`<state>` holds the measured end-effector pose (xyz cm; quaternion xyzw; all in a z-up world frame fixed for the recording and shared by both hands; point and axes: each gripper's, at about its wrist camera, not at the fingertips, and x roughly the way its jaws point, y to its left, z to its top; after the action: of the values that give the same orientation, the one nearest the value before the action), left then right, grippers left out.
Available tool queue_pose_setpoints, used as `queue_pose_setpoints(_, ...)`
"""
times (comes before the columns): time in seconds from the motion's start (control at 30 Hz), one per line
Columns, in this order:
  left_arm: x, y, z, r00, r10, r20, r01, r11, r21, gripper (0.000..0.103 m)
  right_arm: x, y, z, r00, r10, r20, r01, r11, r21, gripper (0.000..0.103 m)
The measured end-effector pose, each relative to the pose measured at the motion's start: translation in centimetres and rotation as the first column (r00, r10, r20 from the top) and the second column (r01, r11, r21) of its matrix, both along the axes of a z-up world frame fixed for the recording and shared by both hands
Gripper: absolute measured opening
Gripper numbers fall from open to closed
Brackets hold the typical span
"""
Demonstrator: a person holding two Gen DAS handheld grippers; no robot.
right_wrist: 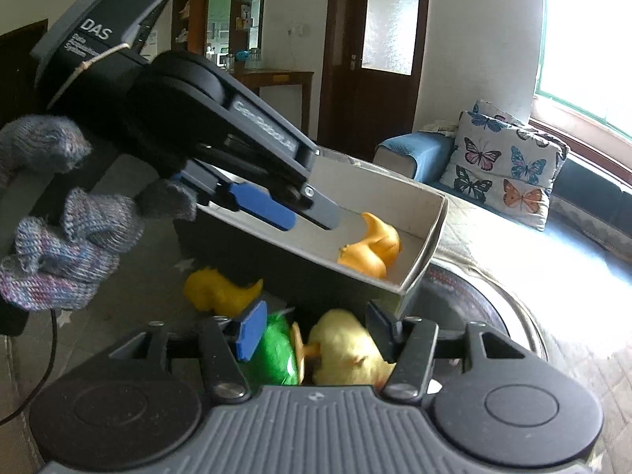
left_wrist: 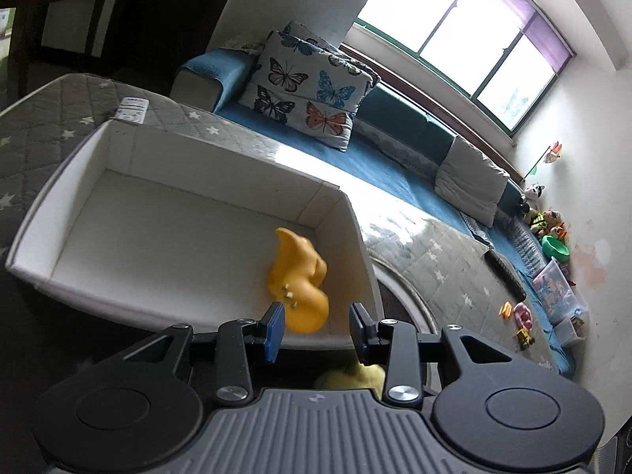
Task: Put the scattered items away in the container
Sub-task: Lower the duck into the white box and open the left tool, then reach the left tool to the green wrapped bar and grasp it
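Note:
An orange rubber toy [left_wrist: 297,284] lies inside the white open box [left_wrist: 166,158], near its right corner; it also shows in the right wrist view [right_wrist: 371,251]. My left gripper [left_wrist: 318,330] is open and empty just above the box's near wall, the toy lying free beyond its fingertips. It appears in the right wrist view [right_wrist: 304,213] over the box [right_wrist: 432,233]. My right gripper [right_wrist: 316,330] is open, low over a pale yellow plush [right_wrist: 347,349] and a green toy [right_wrist: 276,349]. A yellow rubber toy [right_wrist: 219,290] lies left of them.
The box stands on a grey star-quilted mat [left_wrist: 442,260]. A blue sofa with butterfly cushions [left_wrist: 312,87] runs behind. Small toys [left_wrist: 521,318] and a clear bin [left_wrist: 555,290] lie far right. A remote [left_wrist: 132,110] lies behind the box.

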<state>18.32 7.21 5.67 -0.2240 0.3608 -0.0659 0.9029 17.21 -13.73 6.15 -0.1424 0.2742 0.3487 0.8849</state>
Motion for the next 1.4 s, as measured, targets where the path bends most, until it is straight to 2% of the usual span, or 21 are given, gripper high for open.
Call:
queue_pose_setpoints(0.23, -3.1, 0.1, -0.6, 1.000, 0.009, 0.002, -0.009, 1.000, 0.020, 0.038, -2.4, -0.8, -1.0, 1.000, -0.023, -0.004, 0.023, 1.000, 0.006, 0.059)
queue_pose_setpoints(0.5, -5.5, -0.2, -2.1, 0.999, 0.015, -0.032, -0.014, 1.000, 0.023, 0.038, -4.1, -1.4, -2.3, 0.998, -0.053, -0.030, 0.054, 0.998, 0.031, 0.062)
queue_pose_setpoints(1.0, -6.3, 0.3, -3.5, 0.998, 0.033, -0.057, -0.035, 0.999, -0.032, 0.038, -3.2, 0.3, -4.5, 0.994, -0.078, -0.078, 0.080, 0.997, 0.021, 0.061)
queue_pose_setpoints(1.4, -5.8, 0.6, -4.3, 0.996, 0.041, -0.076, -0.045, 0.998, -0.048, 0.038, -2.7, 1.3, -5.1, 0.993, -0.074, -0.090, 0.076, 0.997, 0.011, 0.045)
